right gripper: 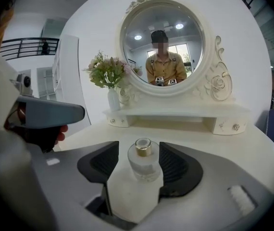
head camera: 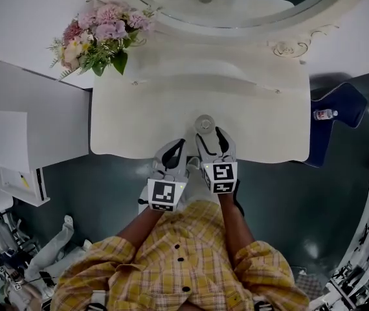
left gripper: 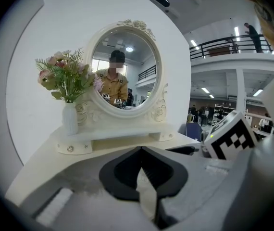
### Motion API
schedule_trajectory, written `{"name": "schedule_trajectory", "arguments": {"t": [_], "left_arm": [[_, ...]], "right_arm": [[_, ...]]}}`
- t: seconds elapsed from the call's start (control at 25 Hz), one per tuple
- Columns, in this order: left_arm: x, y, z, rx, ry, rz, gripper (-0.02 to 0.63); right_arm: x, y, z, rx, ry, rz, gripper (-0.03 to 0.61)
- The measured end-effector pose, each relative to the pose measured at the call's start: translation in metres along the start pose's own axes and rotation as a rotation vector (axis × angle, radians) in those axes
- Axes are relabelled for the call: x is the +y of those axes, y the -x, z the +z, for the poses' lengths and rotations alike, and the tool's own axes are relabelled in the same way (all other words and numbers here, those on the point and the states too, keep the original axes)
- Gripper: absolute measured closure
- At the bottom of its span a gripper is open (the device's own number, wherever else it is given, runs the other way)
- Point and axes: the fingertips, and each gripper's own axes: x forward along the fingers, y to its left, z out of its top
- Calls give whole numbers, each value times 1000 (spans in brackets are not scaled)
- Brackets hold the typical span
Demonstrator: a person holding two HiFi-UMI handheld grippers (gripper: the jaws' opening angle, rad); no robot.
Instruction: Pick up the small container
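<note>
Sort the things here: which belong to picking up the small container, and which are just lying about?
In the job:
small container
right gripper, jaws open around the container

Lying about:
flower vase
mirror
left gripper, shut

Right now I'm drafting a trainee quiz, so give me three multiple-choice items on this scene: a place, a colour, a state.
1. Where is the bottle?
A. On the shelf under the mirror
B. Between the jaws of the right hand-held gripper
C. On the floor

2. What colour is the vase?
A. White
B. Blue
C. Black

3. How do the jaws of the left hand-held gripper stand?
A. Shut, empty
B. Wide open
C. Shut on the bottle

Answers: B, it stands between the open pads; A, a white vase holds the flowers; A, the tips meet with nothing between.
</note>
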Motion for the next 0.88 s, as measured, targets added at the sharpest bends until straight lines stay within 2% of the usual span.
{"name": "schedule_trajectory", "arguments": {"t": [0.28, 0.44, 0.56, 0.88], "left_arm": [[10, -2, -9, 16, 1, 28, 614], [11, 0, -15, 27, 30, 43, 615], [10, -1, -17, 29, 6, 39, 614], [12, 3, -24, 40, 7, 50, 614]], "right_arm": [[-5, -21, -11, 15, -11, 1, 236], [-7, -34, -18, 22, -13, 2, 220], [-6, -43, -23, 34, -16, 6, 215], [-10, -58, -32, 39, -23, -10, 213]]}}
